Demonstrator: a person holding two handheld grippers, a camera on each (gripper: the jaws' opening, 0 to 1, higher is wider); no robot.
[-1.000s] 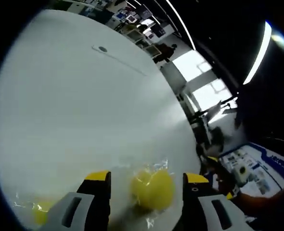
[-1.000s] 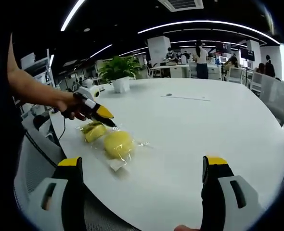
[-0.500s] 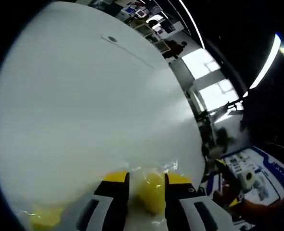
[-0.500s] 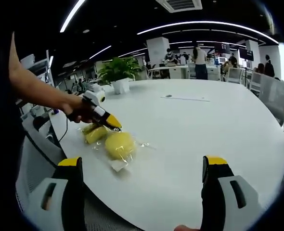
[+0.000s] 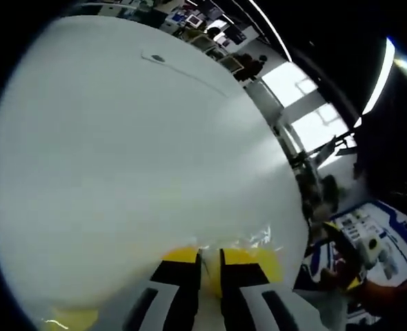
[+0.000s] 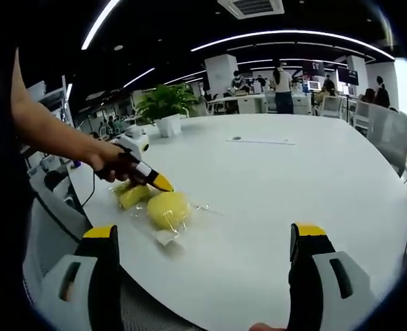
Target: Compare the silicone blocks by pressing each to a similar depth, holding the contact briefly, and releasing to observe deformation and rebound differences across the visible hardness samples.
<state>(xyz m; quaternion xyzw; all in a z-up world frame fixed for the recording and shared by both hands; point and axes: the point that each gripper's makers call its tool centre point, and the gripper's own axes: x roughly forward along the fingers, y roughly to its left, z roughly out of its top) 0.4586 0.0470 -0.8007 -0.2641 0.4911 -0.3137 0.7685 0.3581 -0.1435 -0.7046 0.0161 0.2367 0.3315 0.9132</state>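
Two yellow silicone blocks in clear wrap lie near the white table's edge: a round one (image 6: 167,209) and a smaller one (image 6: 130,195) beside it. In the right gripper view, a person's hand holds my left gripper (image 6: 161,183), whose yellow tips are together and touch the round block's upper edge. In the left gripper view, my left gripper (image 5: 210,265) has only a thin slit between its jaws. There the round block (image 5: 269,262) shows just behind the right jaw and the smaller block (image 5: 72,318) at the lower left. My right gripper (image 6: 205,238) hangs open above the table, well short of the blocks.
The white table (image 6: 293,179) stretches far back, with a small round fitting (image 6: 236,138) in its top. A potted plant (image 6: 165,103) stands at its far left edge. Chairs (image 6: 390,131) stand on the right. People and desks fill the background.
The left jaws went from wide open around the round block to nearly touching. In the right gripper view the left gripper came down onto that block's top edge. The right gripper stayed still.
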